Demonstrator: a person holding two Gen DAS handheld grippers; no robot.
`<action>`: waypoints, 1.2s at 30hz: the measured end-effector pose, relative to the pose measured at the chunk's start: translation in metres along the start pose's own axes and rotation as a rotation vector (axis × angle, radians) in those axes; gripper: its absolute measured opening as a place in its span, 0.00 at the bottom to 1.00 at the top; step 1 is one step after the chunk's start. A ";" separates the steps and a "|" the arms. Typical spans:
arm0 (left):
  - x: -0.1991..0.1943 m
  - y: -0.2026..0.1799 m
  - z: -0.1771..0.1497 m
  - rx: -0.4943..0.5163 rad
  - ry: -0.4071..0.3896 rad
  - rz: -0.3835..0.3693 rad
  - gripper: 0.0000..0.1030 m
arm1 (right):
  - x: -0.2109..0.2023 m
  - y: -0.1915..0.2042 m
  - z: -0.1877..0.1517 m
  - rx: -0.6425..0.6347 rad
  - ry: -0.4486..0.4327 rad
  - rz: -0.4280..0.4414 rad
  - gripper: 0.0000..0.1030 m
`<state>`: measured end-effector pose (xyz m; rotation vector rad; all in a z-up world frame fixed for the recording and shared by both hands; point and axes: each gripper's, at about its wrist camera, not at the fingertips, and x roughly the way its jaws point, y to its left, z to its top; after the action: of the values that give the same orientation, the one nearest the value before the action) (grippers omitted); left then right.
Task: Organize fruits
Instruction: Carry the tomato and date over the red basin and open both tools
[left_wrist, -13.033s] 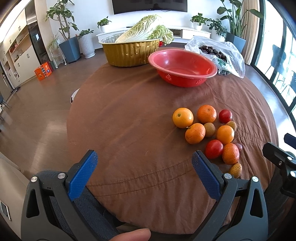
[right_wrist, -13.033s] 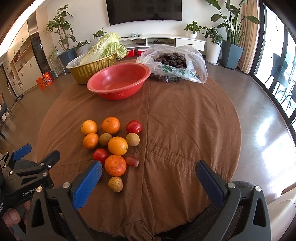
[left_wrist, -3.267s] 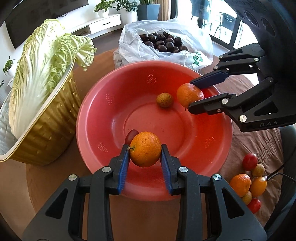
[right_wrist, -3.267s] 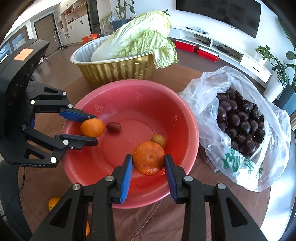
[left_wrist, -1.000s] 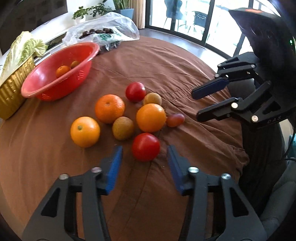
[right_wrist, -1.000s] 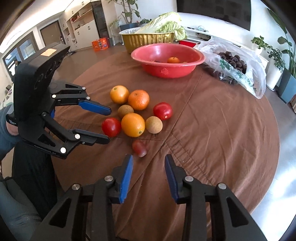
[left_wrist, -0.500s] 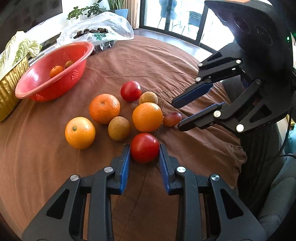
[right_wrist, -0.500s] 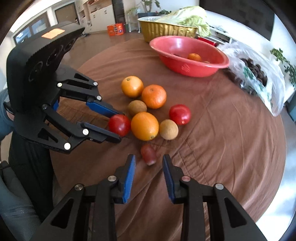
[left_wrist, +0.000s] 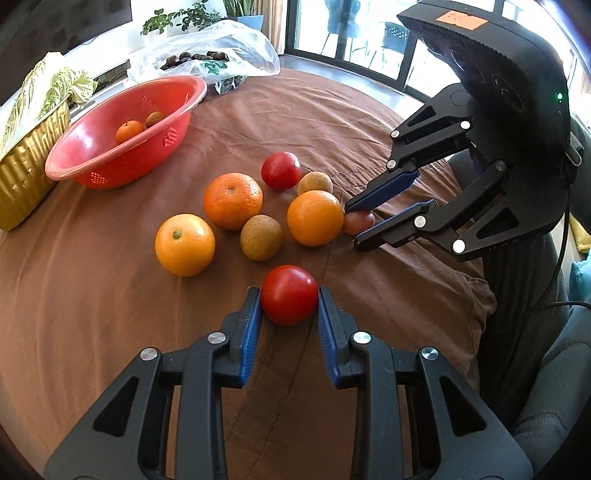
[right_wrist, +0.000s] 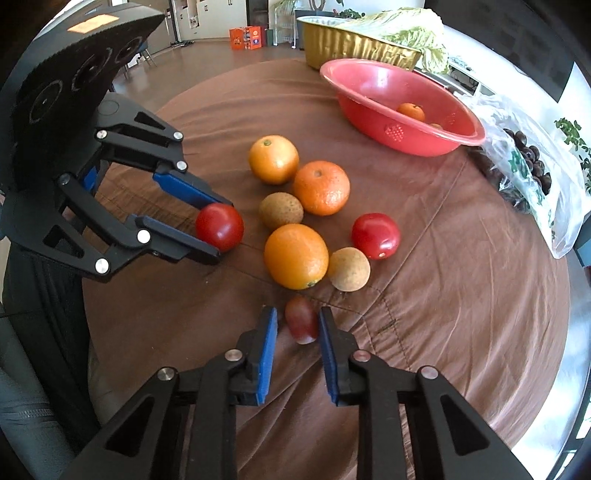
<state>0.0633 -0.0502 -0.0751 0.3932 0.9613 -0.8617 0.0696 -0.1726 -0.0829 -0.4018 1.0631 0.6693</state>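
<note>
My left gripper (left_wrist: 289, 300) is shut on a red tomato (left_wrist: 289, 294) that rests on the brown tablecloth; the right wrist view shows the same left gripper (right_wrist: 221, 236) and tomato (right_wrist: 219, 226). My right gripper (right_wrist: 297, 314) straddles a small dark-red fruit (right_wrist: 301, 320) and its jaws are closing; the right pad touches it and a gap remains at the left pad. The left wrist view shows this right gripper (left_wrist: 351, 227) beside an orange (left_wrist: 315, 218). Loose fruit lies between the grippers. A red bowl (left_wrist: 92, 166) at the back holds a tangerine (left_wrist: 129, 132).
Two more oranges (left_wrist: 184, 244) (left_wrist: 233, 201), two brown fruits (left_wrist: 262, 237) (left_wrist: 314, 183) and a second tomato (left_wrist: 281, 170) lie in the cluster. A gold foil tray (left_wrist: 22, 177) with cabbage and a plastic bag (left_wrist: 221, 48) of dark fruit stand behind the bowl.
My left jaws closed onto the tomato and have held still since. My right gripper came down over the small dark-red fruit, rolled a little, and its jaws narrowed around it.
</note>
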 end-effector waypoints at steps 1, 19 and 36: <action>0.000 0.000 0.000 0.001 -0.001 -0.002 0.27 | 0.001 -0.001 0.001 0.000 0.002 0.003 0.23; -0.062 0.052 0.016 -0.024 -0.074 0.100 0.27 | -0.052 -0.043 0.017 0.057 -0.116 -0.003 0.17; -0.019 0.161 0.117 0.013 -0.009 0.189 0.27 | -0.025 -0.117 0.139 0.020 -0.158 -0.089 0.17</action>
<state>0.2483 -0.0176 -0.0080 0.4833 0.8955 -0.6979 0.2332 -0.1826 -0.0008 -0.3707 0.8965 0.6005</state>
